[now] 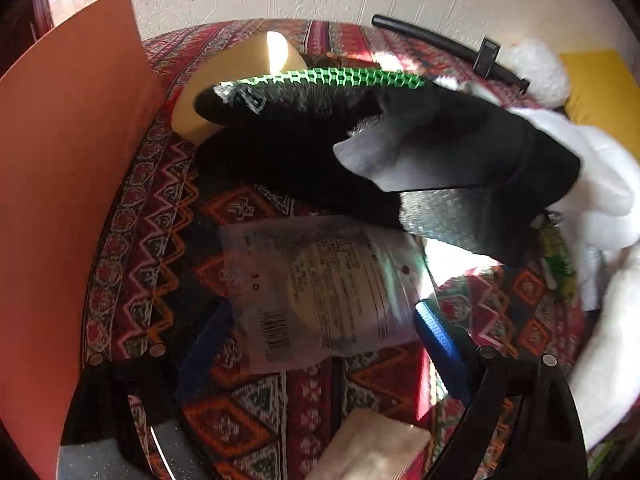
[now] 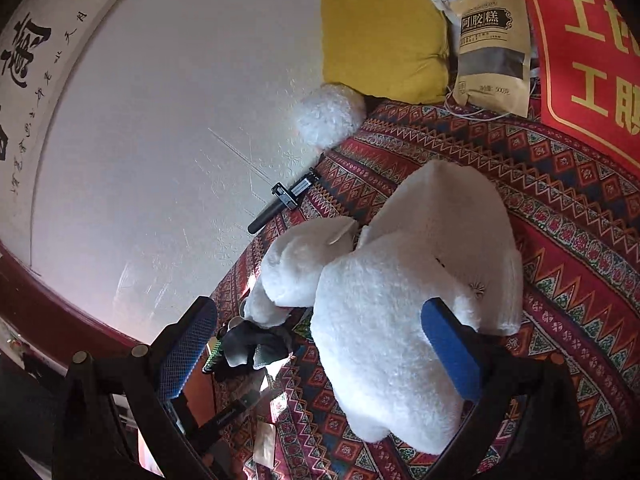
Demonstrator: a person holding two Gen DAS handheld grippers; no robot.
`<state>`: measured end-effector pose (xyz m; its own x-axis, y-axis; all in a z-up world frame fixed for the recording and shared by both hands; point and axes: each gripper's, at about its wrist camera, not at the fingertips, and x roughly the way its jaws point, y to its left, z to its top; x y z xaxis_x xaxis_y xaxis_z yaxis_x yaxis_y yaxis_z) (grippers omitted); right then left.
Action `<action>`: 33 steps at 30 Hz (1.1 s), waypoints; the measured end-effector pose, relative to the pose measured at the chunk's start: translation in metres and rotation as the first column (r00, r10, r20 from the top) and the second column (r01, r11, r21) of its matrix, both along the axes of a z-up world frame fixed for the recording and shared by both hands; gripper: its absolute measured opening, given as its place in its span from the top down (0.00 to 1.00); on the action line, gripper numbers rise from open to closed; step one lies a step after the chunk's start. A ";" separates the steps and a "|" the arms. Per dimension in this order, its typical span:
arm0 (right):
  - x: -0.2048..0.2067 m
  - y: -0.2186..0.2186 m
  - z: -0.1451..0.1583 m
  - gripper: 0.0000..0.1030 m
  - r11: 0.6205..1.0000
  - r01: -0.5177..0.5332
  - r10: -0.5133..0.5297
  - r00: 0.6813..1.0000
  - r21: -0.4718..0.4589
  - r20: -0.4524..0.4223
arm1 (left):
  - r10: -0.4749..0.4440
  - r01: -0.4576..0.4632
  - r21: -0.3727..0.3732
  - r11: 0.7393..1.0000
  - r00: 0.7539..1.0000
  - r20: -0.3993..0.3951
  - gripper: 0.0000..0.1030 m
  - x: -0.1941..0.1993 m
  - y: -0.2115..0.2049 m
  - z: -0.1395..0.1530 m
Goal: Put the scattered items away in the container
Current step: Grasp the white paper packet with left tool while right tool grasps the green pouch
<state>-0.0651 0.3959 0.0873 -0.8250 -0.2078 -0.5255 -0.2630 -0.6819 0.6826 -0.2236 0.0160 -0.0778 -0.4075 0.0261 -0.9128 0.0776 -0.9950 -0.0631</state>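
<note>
My left gripper (image 1: 322,342) is open low over the patterned cloth (image 1: 240,412). A clear plastic packet with a barcode (image 1: 320,288) lies flat between its blue fingers (image 1: 440,340). Just beyond the packet lies a black and grey fabric item with a green toothed strip (image 1: 340,120), also seen small in the right wrist view (image 2: 252,346). My right gripper (image 2: 320,348) is open with a big white plush toy (image 2: 400,280) between its fingers; the right finger (image 2: 452,348) is against the plush, the left one is clear of it.
An orange panel (image 1: 60,180) stands upright at the left; whether it is a container's wall I cannot tell. A yellow round block (image 1: 240,76), a black rod (image 2: 284,200), a yellow cushion (image 2: 384,32), a kraft pouch (image 2: 492,40) and a beige packet (image 1: 372,452) are around.
</note>
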 end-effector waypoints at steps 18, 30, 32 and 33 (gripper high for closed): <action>-0.071 -0.144 -0.045 0.57 0.824 -0.566 0.567 0.822 -0.030 0.057 | 0.121 -0.057 0.281 0.958 0.969 -0.216 0.96 0.141 -0.079 0.100; -0.155 -0.229 -0.134 0.60 0.649 -0.622 0.501 0.783 0.439 0.369 | 0.093 -0.009 0.359 0.933 0.972 -0.217 0.96 0.167 -0.133 0.111; -0.161 -0.240 -0.138 0.04 0.614 -0.604 0.468 0.797 0.507 0.382 | 0.098 -0.012 0.369 0.929 0.971 -0.216 0.96 0.169 -0.140 0.112; -0.163 -0.245 -0.142 0.01 0.599 -0.583 0.443 0.812 0.549 0.380 | 0.100 -0.012 0.371 0.928 0.971 -0.219 0.96 0.171 -0.145 0.114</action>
<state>-0.2280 0.1512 -0.0546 -0.5572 -0.1388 -0.8187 0.1946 -0.9803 0.0338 -0.0530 -0.1288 0.0363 -0.6154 0.3098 -0.7248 0.0723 -0.8934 -0.4433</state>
